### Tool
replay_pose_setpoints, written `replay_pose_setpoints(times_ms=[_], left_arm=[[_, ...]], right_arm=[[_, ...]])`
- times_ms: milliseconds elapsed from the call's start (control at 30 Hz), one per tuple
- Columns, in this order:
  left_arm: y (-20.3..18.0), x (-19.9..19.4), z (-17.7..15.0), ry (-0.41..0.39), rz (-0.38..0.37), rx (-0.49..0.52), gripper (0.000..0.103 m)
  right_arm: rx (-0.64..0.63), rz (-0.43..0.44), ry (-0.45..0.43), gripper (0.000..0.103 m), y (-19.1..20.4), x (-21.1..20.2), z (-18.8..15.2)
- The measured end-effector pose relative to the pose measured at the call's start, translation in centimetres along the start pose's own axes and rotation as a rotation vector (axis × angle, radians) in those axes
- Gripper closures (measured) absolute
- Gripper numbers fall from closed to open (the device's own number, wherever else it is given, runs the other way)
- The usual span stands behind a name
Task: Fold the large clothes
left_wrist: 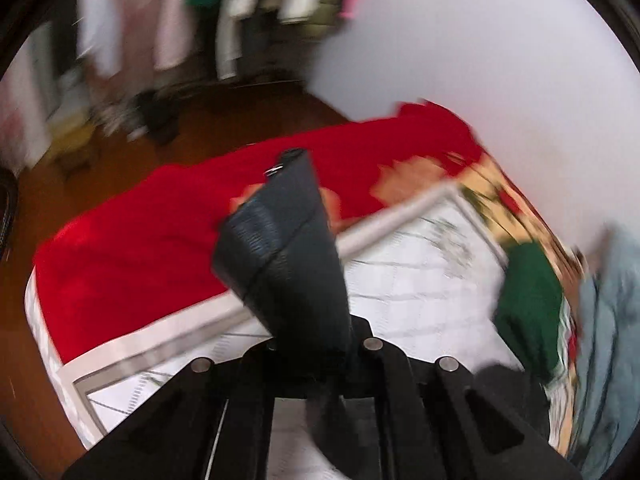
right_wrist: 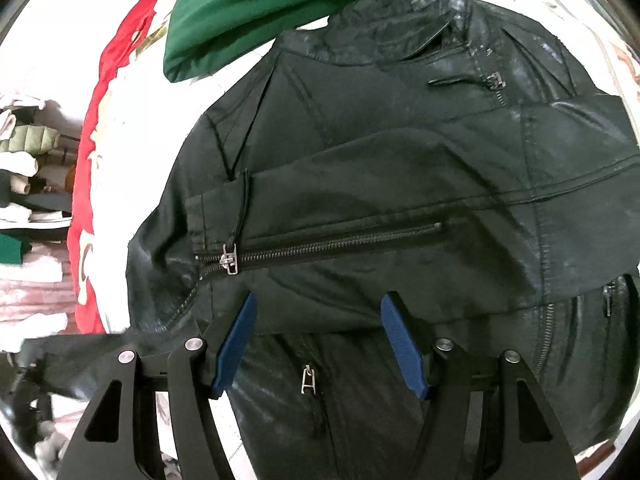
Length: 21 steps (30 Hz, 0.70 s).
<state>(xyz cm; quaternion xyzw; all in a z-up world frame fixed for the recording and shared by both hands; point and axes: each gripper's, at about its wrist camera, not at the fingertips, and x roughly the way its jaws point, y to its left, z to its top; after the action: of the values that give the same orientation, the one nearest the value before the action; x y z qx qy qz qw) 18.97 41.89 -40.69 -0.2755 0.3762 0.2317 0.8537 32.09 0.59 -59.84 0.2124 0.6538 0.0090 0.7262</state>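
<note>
Black leather is filling most of the right wrist view; the jacket (right_wrist: 400,184) is lying spread across the centre of the frame on a white bed cover (right_wrist: 132,128), with one sleeve (right_wrist: 400,200) folded across the chest and its zip (right_wrist: 230,258) showing at centre left; the collar is sitting at upper centre; a green garment (right_wrist: 248,12) is lying at the top of the frame, touching the jacket's shoulder; a red blanket (right_wrist: 92,184) is running down the left side.

Right gripper (right_wrist: 320,340) is hovering at lower centre with its blue pads (right_wrist: 236,344) standing wide apart; nothing is lying between them, and the jacket is showing beyond the gap.

Left gripper (left_wrist: 304,320) is appearing at lower centre of the left wrist view, which is heavily blurred; its jaws are pressing together on a strip of the dark jacket material (left_wrist: 284,248), and that strip is rising towards the middle of the frame with a metal zip pull at its upper tip; the fingertips themselves are hidden behind the cloth; behind it the red blanket (left_wrist: 160,248) is covering the far part of the bed; the green garment (left_wrist: 528,304) is lying at right centre; hanging clothes (left_wrist: 200,20) are blurring across the upper left.
</note>
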Motion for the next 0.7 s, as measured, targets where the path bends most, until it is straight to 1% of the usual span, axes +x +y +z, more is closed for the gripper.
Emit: replay_pose_setpoints(times_ms=[33,133,200,267,300,333,367,400,433,467,500,533,600,667,700], left_arm=[[-2.4,-0.5,-0.5,0.010,-0.021,0.051,0.098],[-9.7,-1.8,-2.8,0.039,-0.117,0.176,0.098],[-14.8,-2.5,-4.8,0.062,-0.188,0.257,0.098],[-19.9,-3.2,-7.0,0.084,-0.260,0.328,0.098],[-23.1,-3.5,-8.5,0.095,-0.300,0.369,0.098],[-25.4,-4.0,-9.6,0.105,-0.330,0.397,0.098],[-28.8,-4.2,-11.7,0.123,-0.368,0.450,0.098],[-30.8,-4.4,-12.8,0.130,-0.386,0.478,0.098],[-33.7,-4.2,-15.1,0.154,-0.412,0.530,0.098],[-35.6,-4.0,-16.6,0.177,-0.423,0.559,0.098],[-37.7,-3.4,-18.7,0.217,-0.444,0.591,0.098],[-39.3,-2.8,-20.1,0.253,-0.448,0.620,0.098],[-42.1,-1.4,-23.9,0.331,-0.431,0.684,0.097],[-44.2,0.0,-27.4,0.397,-0.410,0.755,0.095],[-44.4,-0.2,-28.6,0.408,-0.399,0.779,0.094]], right_arm=[[0.007,0.005,-0.009,0.036,-0.3,-0.4,0.1],[0.035,0.020,-0.032,0.036,-2.0,-1.7,0.4],[0.068,0.033,-0.044,0.036,-4.0,-2.6,0.5],[0.103,0.040,-0.053,0.036,-6.9,-3.5,0.7],[0.119,0.035,-0.055,0.036,-8.6,-4.0,0.8],[0.136,0.029,-0.056,0.036,-10.2,-4.4,0.7],[0.150,0.025,-0.058,0.036,-11.7,-4.8,0.7],[0.163,0.022,-0.062,0.036,-13.1,-5.2,0.7],[0.174,0.013,-0.067,0.036,-14.8,-5.7,0.7],[0.184,-0.004,-0.070,0.036,-16.9,-6.3,0.7],[0.191,-0.015,-0.071,0.036,-18.5,-6.6,0.6],[0.201,-0.027,-0.073,0.036,-20.3,-7.0,0.5],[0.224,-0.055,-0.069,0.036,-24.2,-7.7,0.4],[0.234,-0.067,-0.067,0.036,-26.9,-8.2,0.4],[0.231,-0.077,-0.067,0.036,-28.3,-8.5,0.4]])
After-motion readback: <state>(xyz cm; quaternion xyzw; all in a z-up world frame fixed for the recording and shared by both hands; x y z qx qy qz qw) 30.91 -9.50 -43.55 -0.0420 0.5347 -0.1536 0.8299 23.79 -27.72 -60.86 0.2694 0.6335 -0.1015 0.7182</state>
